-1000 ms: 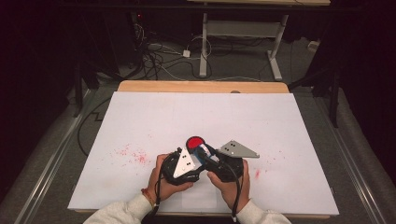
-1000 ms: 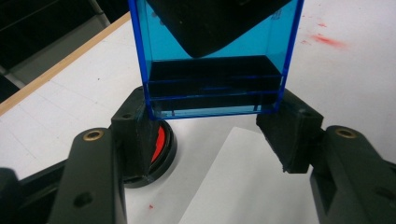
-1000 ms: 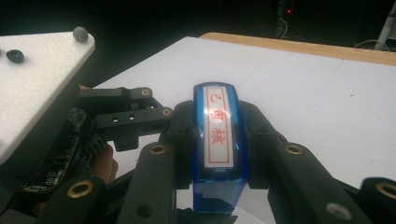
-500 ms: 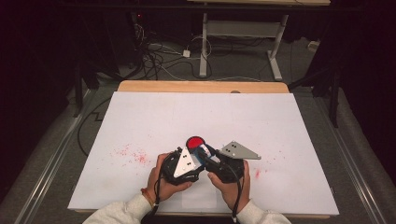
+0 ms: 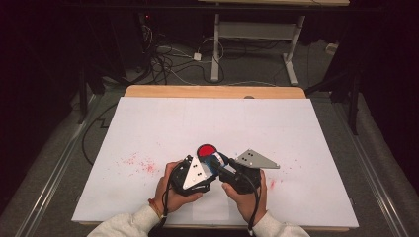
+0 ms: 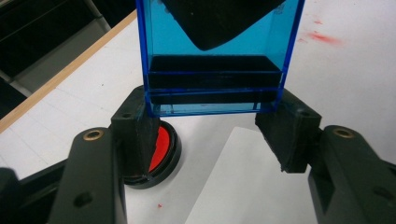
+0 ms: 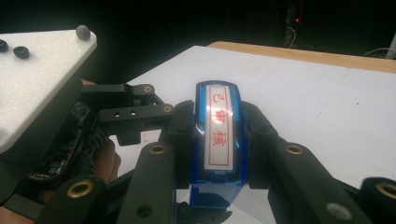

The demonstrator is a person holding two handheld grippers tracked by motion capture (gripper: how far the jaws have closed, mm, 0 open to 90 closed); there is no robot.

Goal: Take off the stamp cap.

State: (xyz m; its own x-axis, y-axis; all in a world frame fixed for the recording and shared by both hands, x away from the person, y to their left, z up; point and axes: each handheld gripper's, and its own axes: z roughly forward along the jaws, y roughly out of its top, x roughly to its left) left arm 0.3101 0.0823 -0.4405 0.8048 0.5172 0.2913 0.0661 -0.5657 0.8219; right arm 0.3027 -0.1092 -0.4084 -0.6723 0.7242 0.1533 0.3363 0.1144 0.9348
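Two grippers share one blue stamp near the worktop's front edge: we see our left gripper clamped across its clear blue base, our right gripper clenched around its top. A red ink pad sits just beyond them.

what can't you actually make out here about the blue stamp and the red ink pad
- Translucent blue plastic stamp: top cut off by the frame's upper edge in the left gripper view; in the high view too small, hidden between both hand-held grippers.
- Its lower body: covered by the right hand-held gripper in the right gripper view.
- Round red ink pad in a black case: partly hidden behind the left hand-held gripper.
- Pink stains: too small to read.
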